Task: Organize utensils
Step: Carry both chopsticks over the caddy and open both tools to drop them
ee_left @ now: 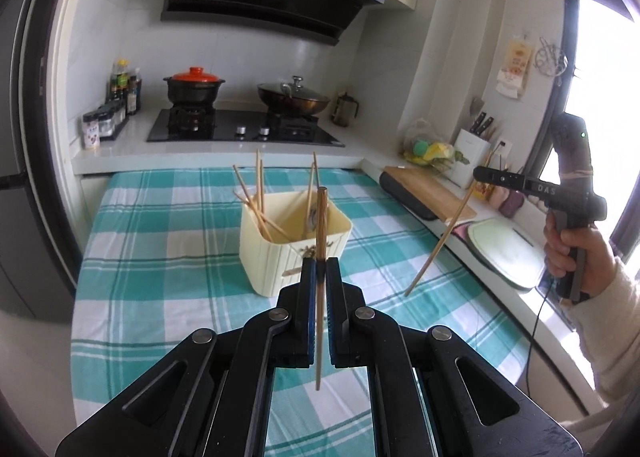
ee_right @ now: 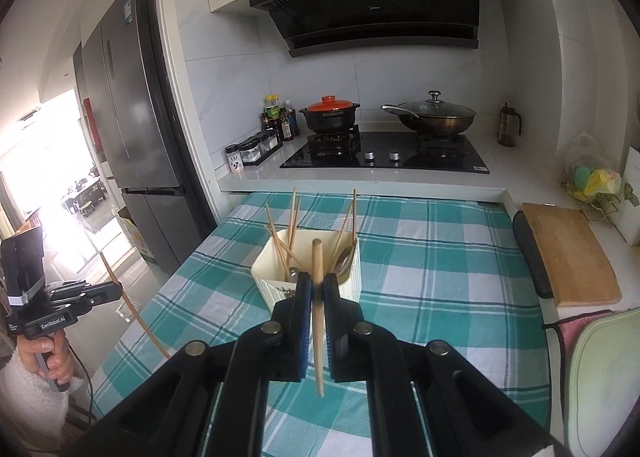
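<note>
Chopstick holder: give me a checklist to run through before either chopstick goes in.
1. Left gripper clamped on its dark chopstick: ok.
2. Right gripper clamped on its light chopstick: ok.
3. Both chopsticks lifted off the checked cloth: ok.
4. Cream holder upright on the cloth: ok.
5. Room in the holder: cannot tell; chopsticks already lean across it and spoons fill one side.
6. Tips above the holder's opening: not ok; both grippers sit short of it, near side.
</note>
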